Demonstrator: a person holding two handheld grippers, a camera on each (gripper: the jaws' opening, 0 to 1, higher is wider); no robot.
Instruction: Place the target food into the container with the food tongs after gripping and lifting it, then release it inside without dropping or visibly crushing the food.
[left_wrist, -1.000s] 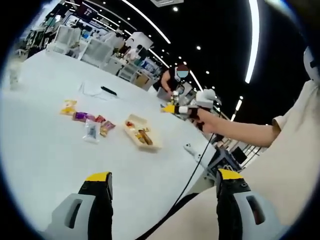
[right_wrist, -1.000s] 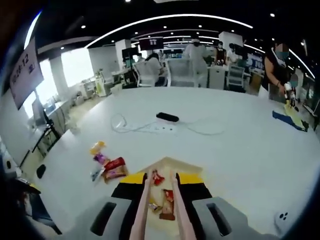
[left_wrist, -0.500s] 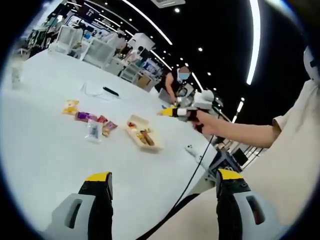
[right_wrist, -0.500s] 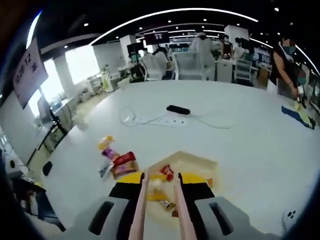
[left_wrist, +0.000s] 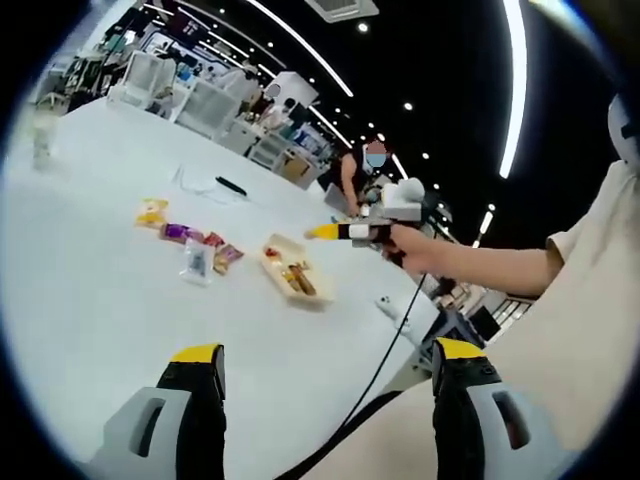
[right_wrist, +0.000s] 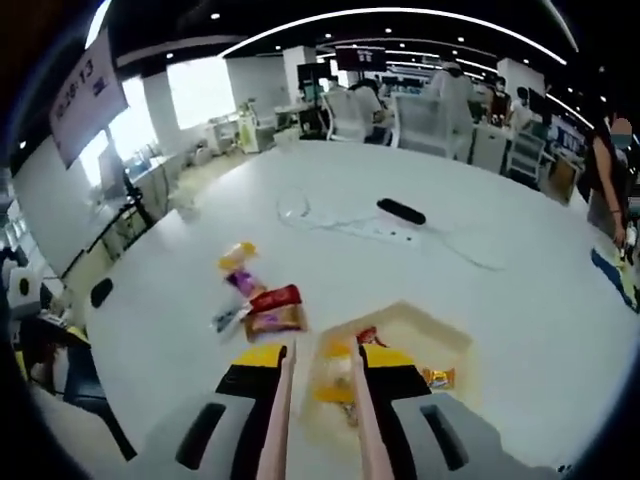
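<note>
In the left gripper view the left gripper (left_wrist: 320, 400) rises from the bottom edge with its yellow-tipped jaws spread wide and nothing between them; ahead of it lies the white table (left_wrist: 90, 300); on the table sits the container (left_wrist: 291, 272), a shallow pale tray with food pieces in it; just left of the container is a loose row of wrapped snacks (left_wrist: 190, 245); beyond them, farther from the container, a dark remote (left_wrist: 232, 186) lies beside a thin white cable (left_wrist: 195, 185); to the right of the container a hand (left_wrist: 420, 250) holds the right gripper (left_wrist: 318, 232) above the table, its yellow tip above the container's far end.

In the right gripper view the right gripper (right_wrist: 318, 400) is closed on the pink tongs (right_wrist: 280, 410), whose two arms run forward close together; their tips are over the near side of the container (right_wrist: 430, 335); a yellowish food (right_wrist: 335, 368) piece shows between the arms, but blur hides whether it is pinched; the snacks (right_wrist: 262, 305) lie left of the container; the remote (right_wrist: 401, 211) and cable (right_wrist: 330, 220) lie beyond it.
</note>
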